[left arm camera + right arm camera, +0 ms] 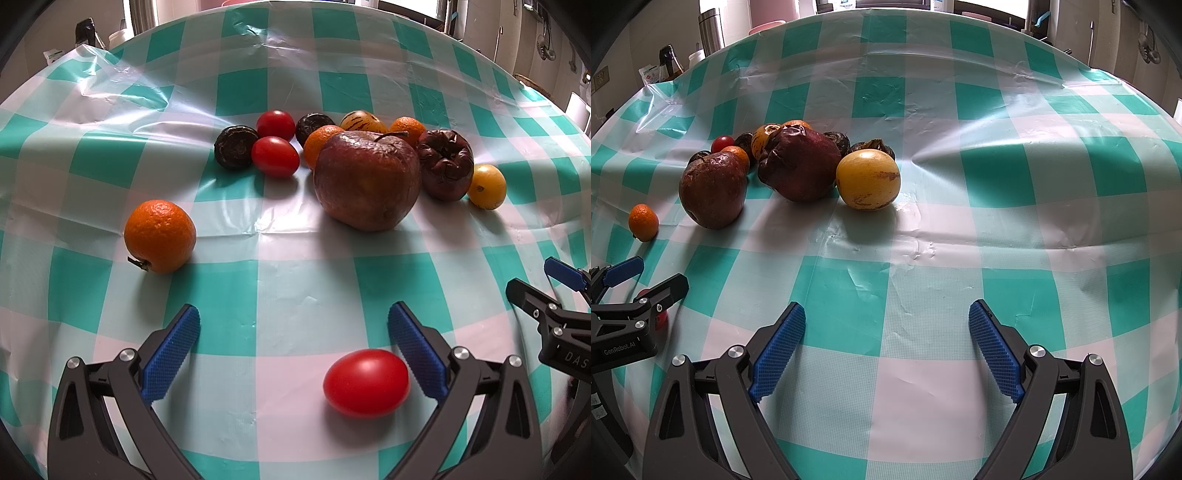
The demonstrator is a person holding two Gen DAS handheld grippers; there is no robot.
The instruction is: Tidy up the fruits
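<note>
Fruits sit in a loose cluster toward the far middle of the checked worktop (295, 280), with two strays nearer the camera. The biggest piece, a wrinkled brown apple (367, 181), leans among its neighbours; shoving it could send the round ones beside it rolling across the slick plastic cloth. A shrivelled dark-red fruit (447, 164) touches its right side and looks soft, so a hard squeeze would likely burst or smear it. The lone orange (159, 235) stands well apart to the left and would roll at a glancing touch. A yellow fruit (487, 186) at the cluster's right edge has open cloth beside it and could run toward the worktop's rim. Smallest and closest, a red tomato (366, 382) lies between the fingers of the left tongs (293, 350), just beside the right-hand pad; those tongs are spread wide and grip nothing. Closing off-centre could squirt the smooth tomato out sideways. The right tongs (886, 350) are also spread apart over bare cloth, near the left pair, so a careless reach risks a collision.
</note>
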